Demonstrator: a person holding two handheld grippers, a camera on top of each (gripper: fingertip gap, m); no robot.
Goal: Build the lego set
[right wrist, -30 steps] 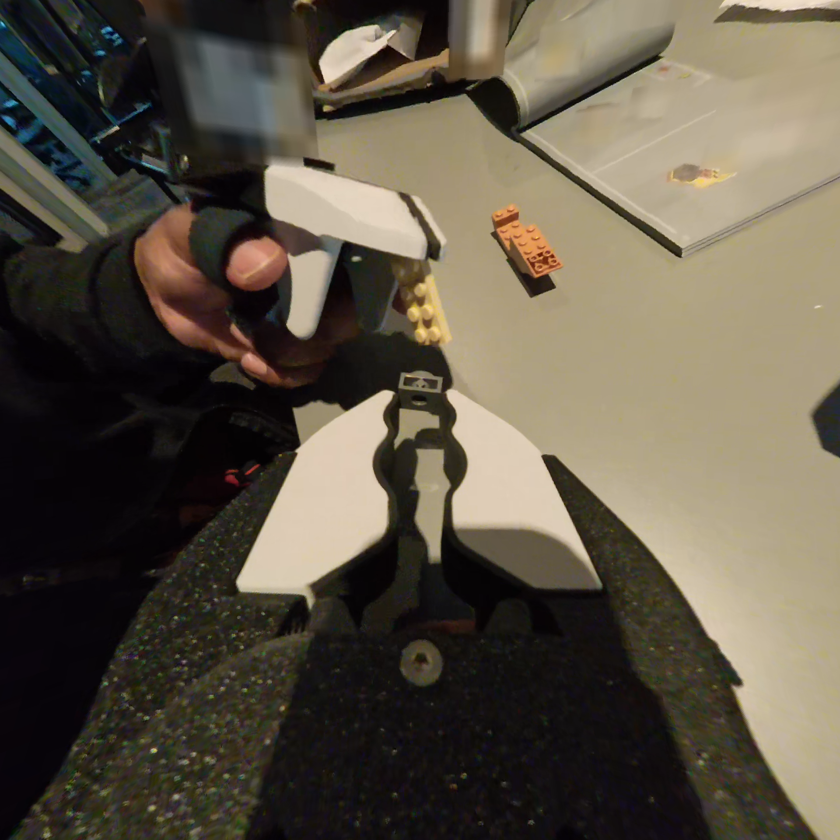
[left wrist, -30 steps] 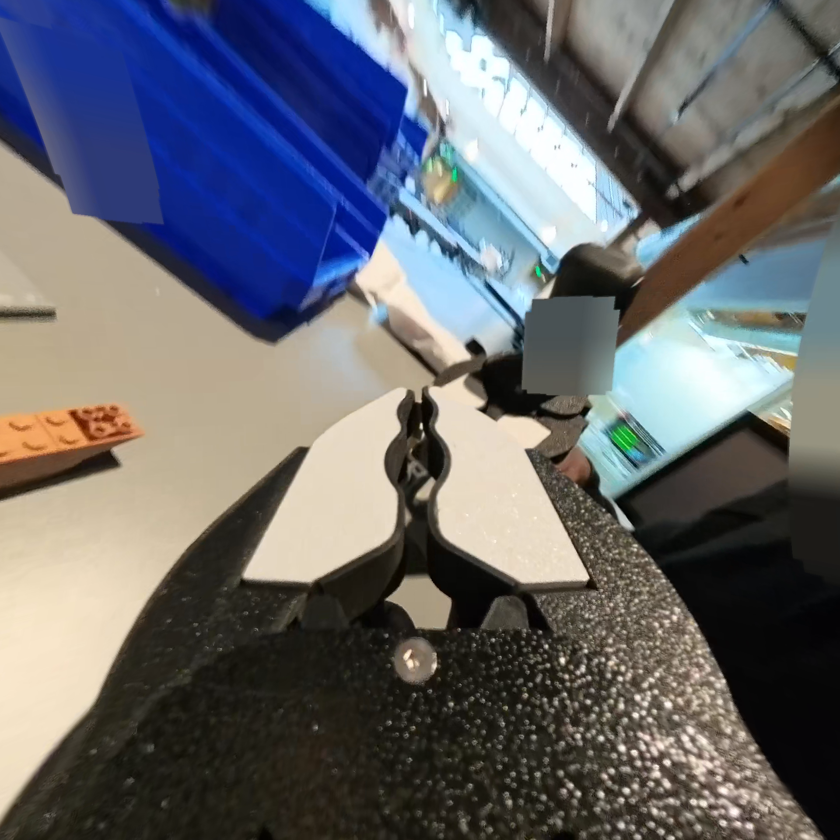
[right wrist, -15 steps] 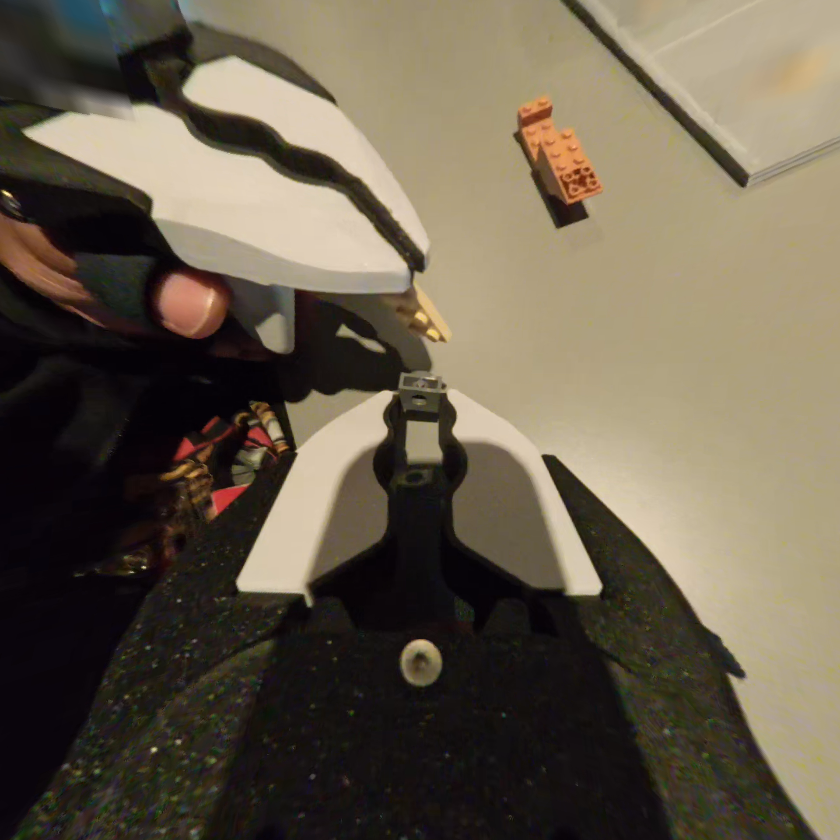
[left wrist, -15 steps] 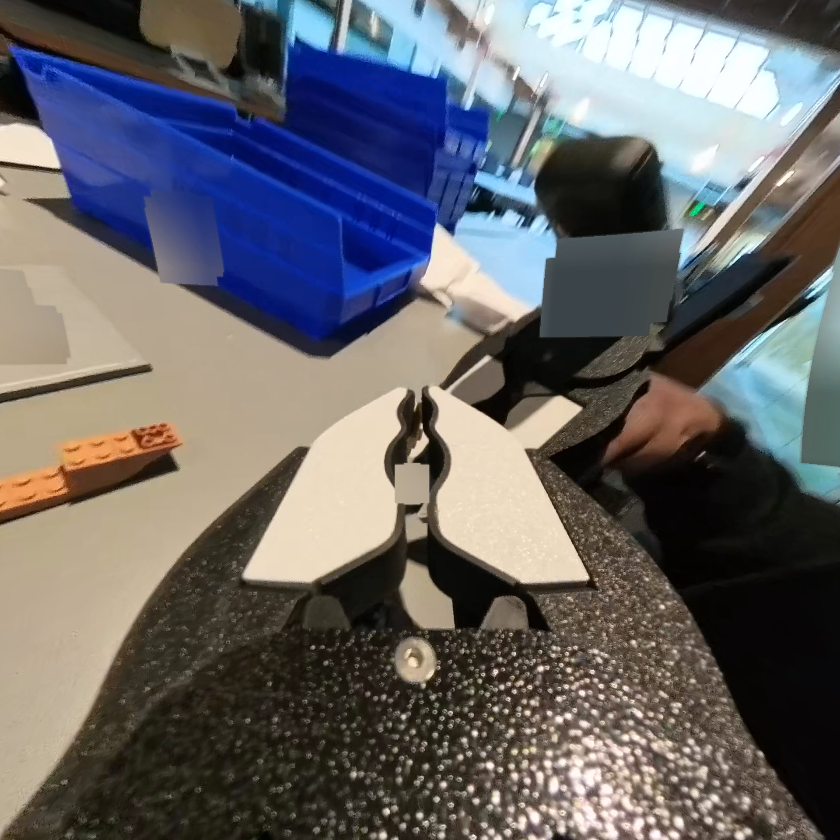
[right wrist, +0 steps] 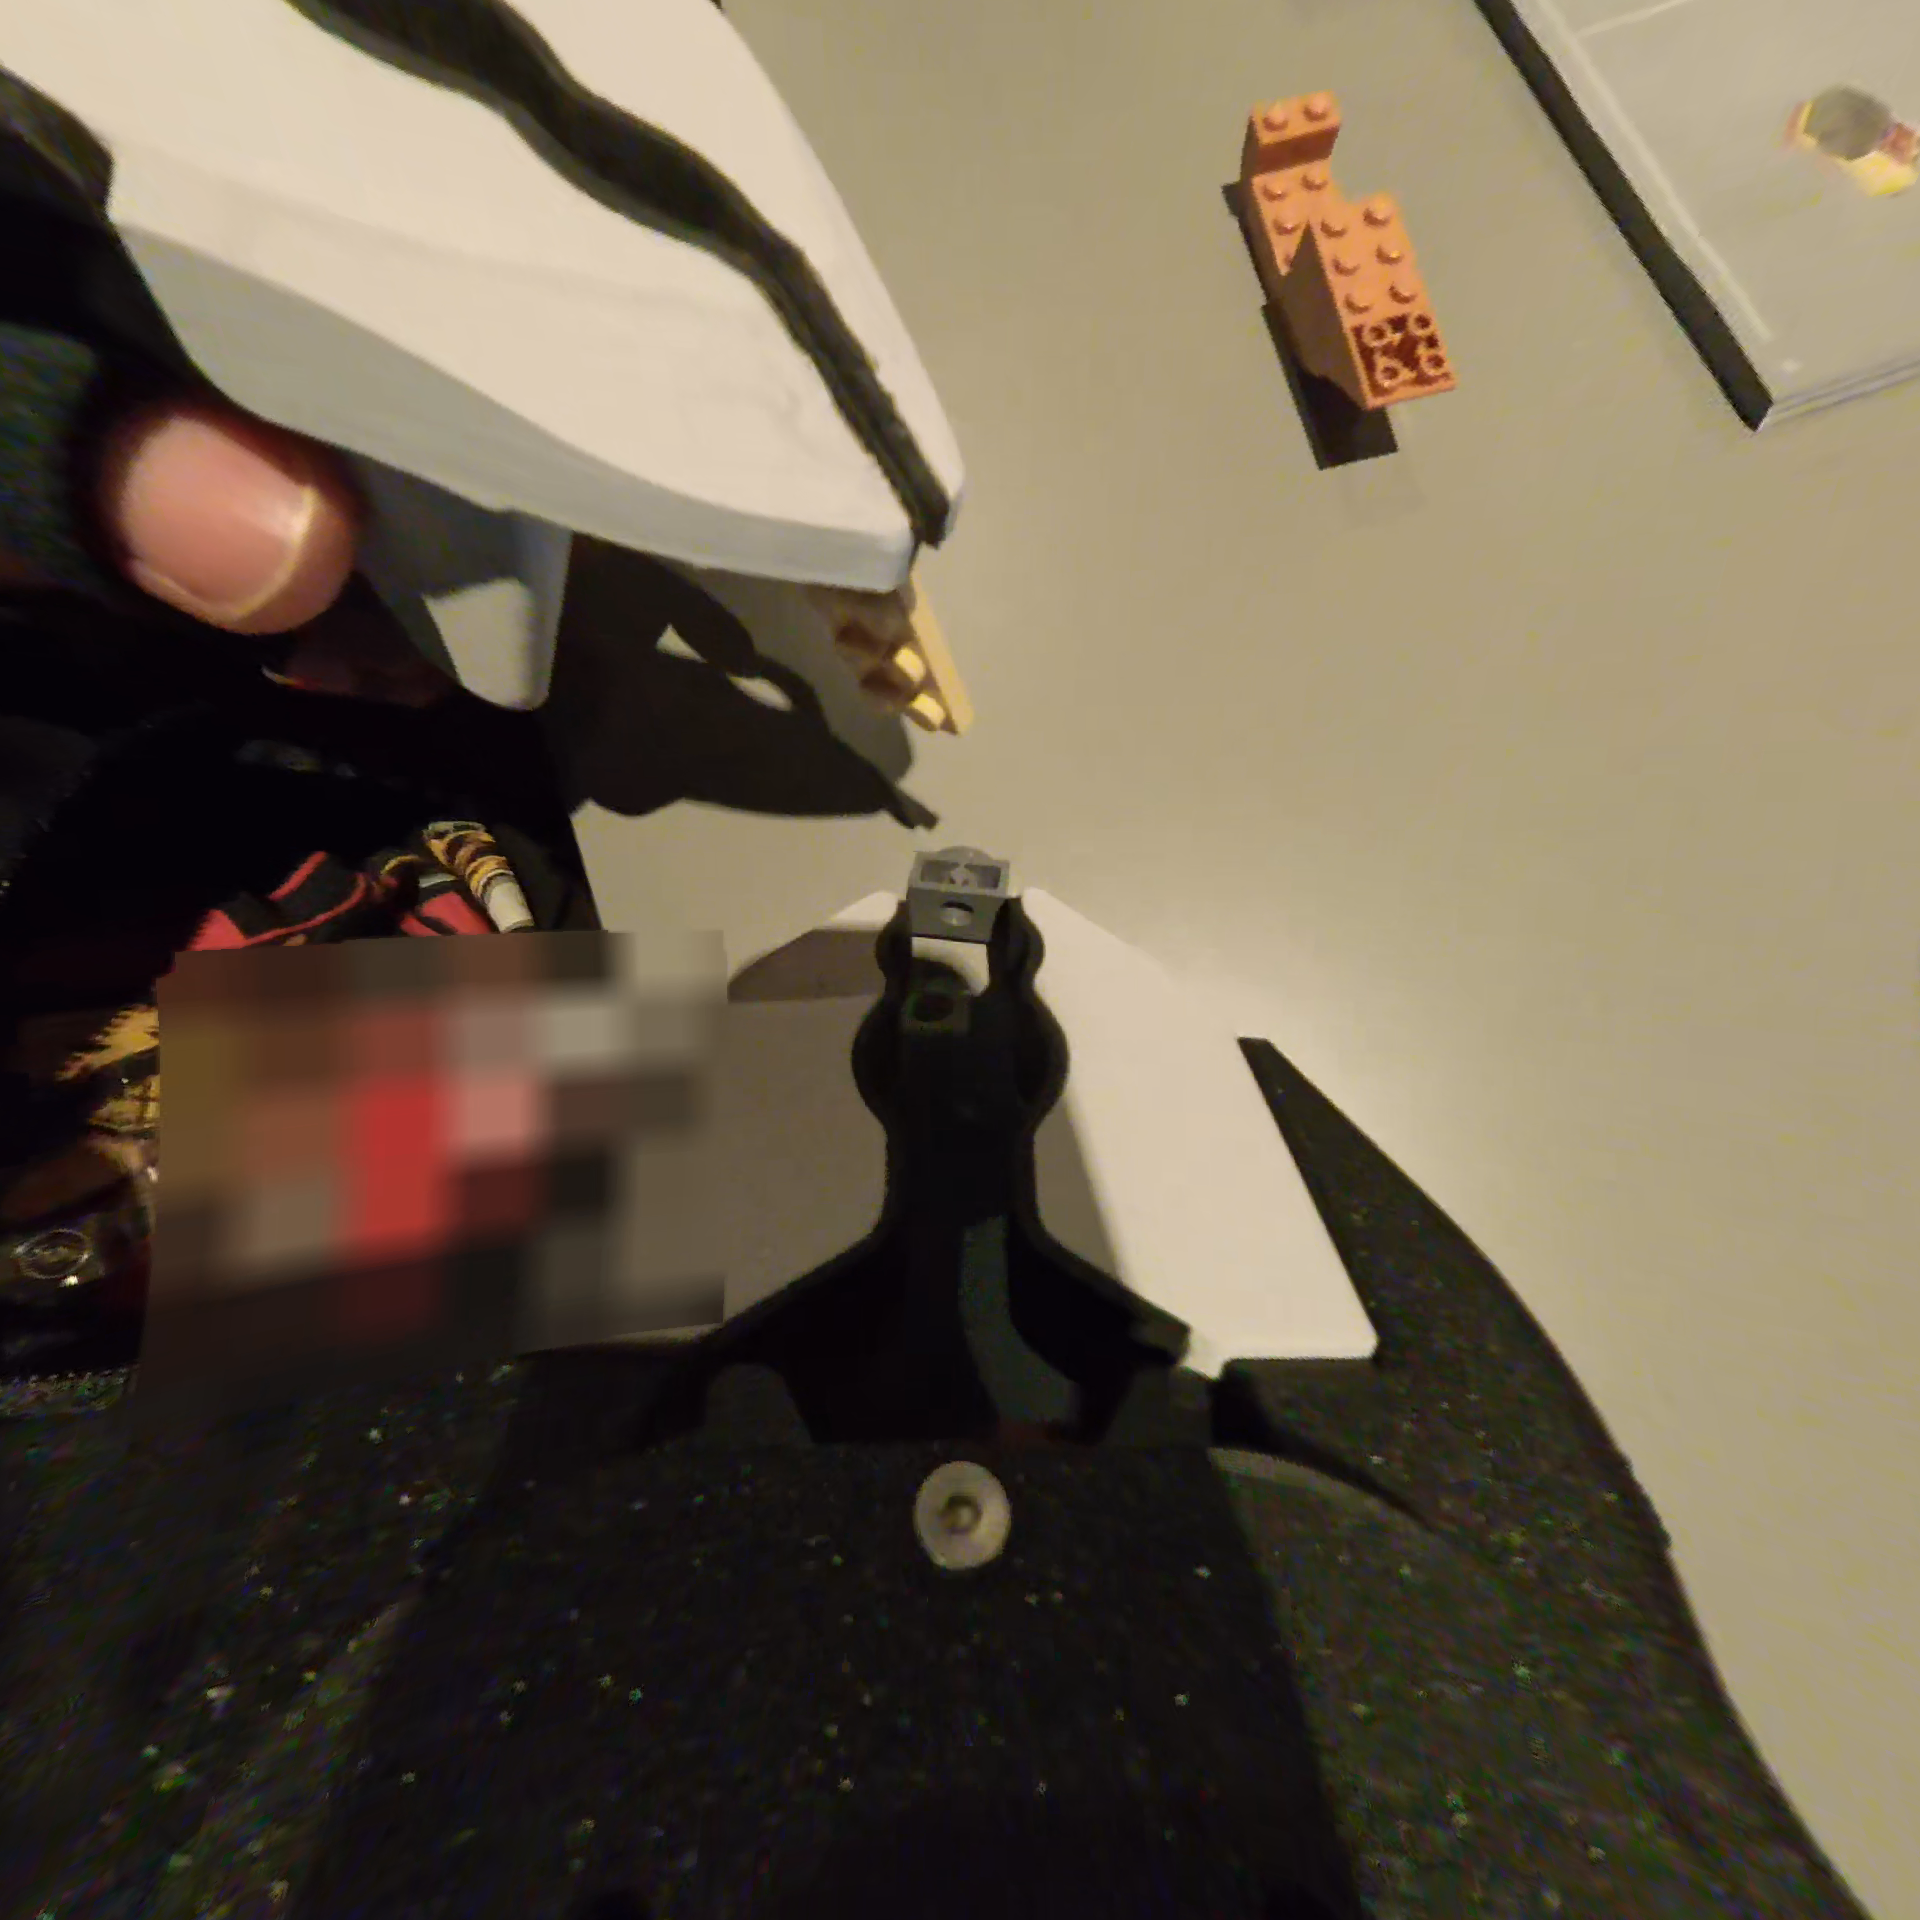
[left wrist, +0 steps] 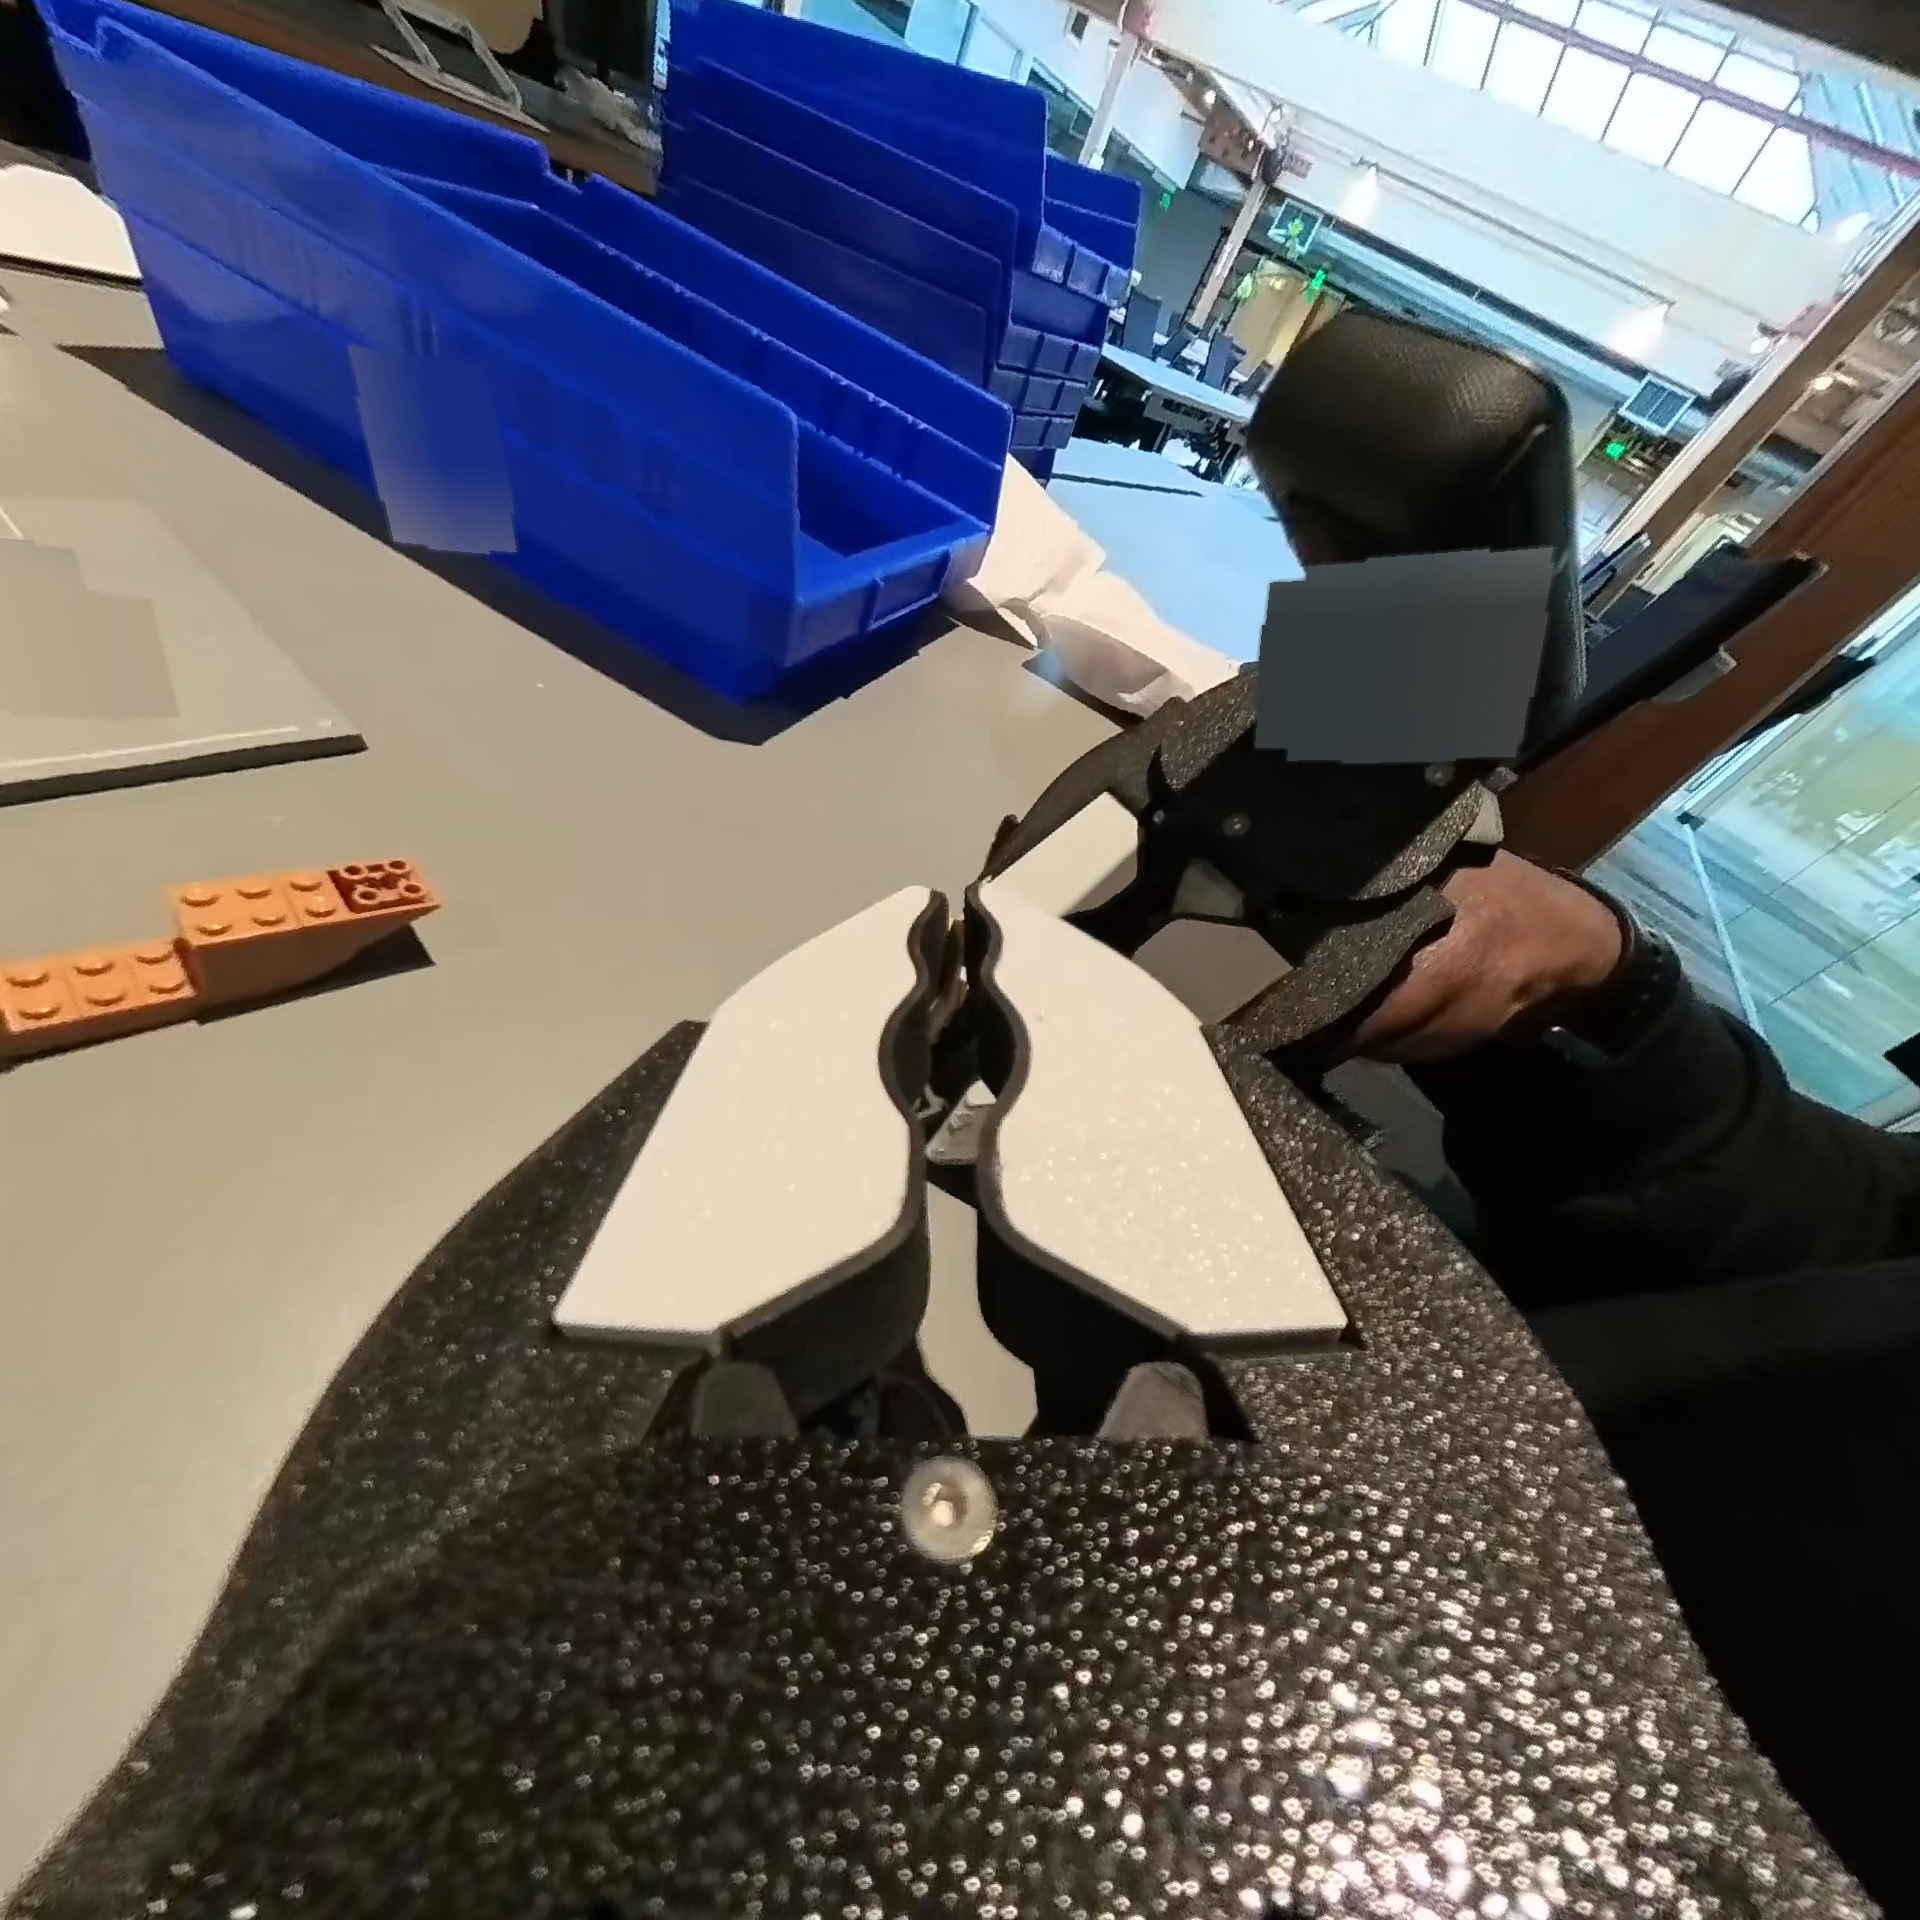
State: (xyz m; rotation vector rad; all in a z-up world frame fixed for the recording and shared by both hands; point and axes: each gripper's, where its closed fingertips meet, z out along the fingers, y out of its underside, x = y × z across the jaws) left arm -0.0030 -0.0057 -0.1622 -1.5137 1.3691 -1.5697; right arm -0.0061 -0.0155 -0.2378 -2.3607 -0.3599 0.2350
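My left gripper [left wrist: 957,906] is shut on a tan studded plate [right wrist: 923,665]. In the right wrist view the plate sticks out below the left gripper's [right wrist: 928,528] tips, above the grey table [right wrist: 1455,935]. My right gripper [right wrist: 961,914] is shut on a small grey brick [right wrist: 961,881], held just below and in front of the tan plate without touching it. In the left wrist view the right gripper [left wrist: 1000,847] points at my left tips from the right. An orange brick assembly [left wrist: 260,935] lies on the table to the left; it also shows in the right wrist view [right wrist: 1340,270].
Stacked blue bins [left wrist: 520,364] stand at the back of the table. An open instruction booklet [left wrist: 125,665] lies at the far left and also shows in the right wrist view [right wrist: 1714,208]. White paper [left wrist: 1091,613] lies by the bins. A black chair [left wrist: 1403,447] stands beyond the table edge. The left gripper's tips are roughly 8 centimeters from the right gripper's.
My left gripper has levelled out and come closer to the right gripper. The tan plate now hangs right above the grey brick. Both grippers stayed shut.
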